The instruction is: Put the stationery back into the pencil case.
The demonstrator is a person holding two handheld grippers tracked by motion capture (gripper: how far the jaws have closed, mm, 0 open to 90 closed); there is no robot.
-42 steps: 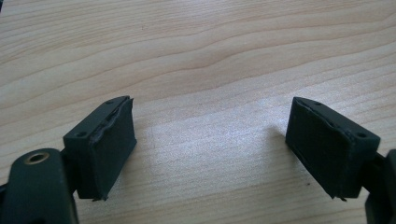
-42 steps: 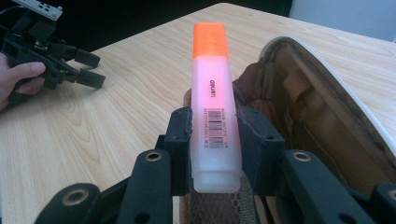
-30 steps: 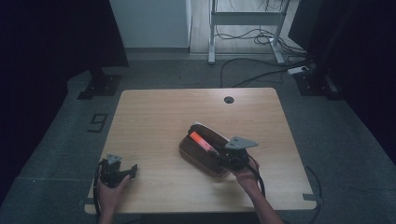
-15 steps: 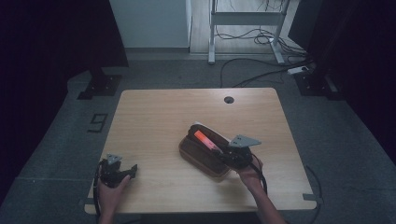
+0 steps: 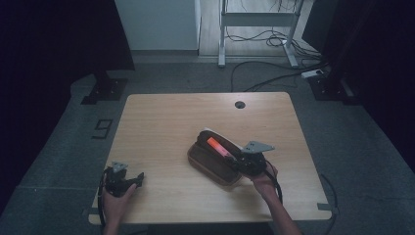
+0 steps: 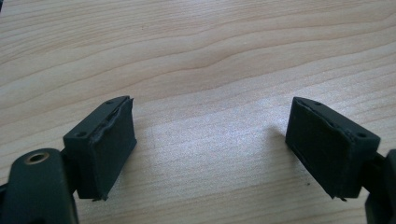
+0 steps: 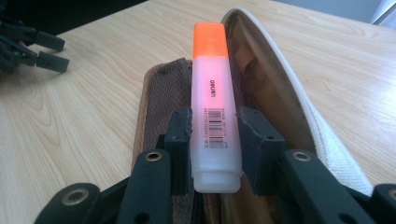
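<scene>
- Two tongs work here: the right tongs (image 7: 215, 128) clamp an orange highlighter (image 7: 212, 100) by its lower barrel, jaws narrowed onto it, probably so the cap end leads.
- It hangs lengthwise over the open brown pencil case (image 5: 211, 161) mid-worktop (image 5: 161, 122), lined up with the opening.
- Left tongs (image 6: 210, 144) rest wide open and empty on bare wood, well apart, out of the way.

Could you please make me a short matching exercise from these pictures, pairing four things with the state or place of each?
Things:
1. highlighter
2. pencil case
3. left gripper
4. right gripper

States:
A. open, nothing between the jaws
B. lies open on the table
C. orange cap, pale pink body
D. shut on the pen's barrel

Pairs: 1-C, 2-B, 3-A, 4-D
</scene>
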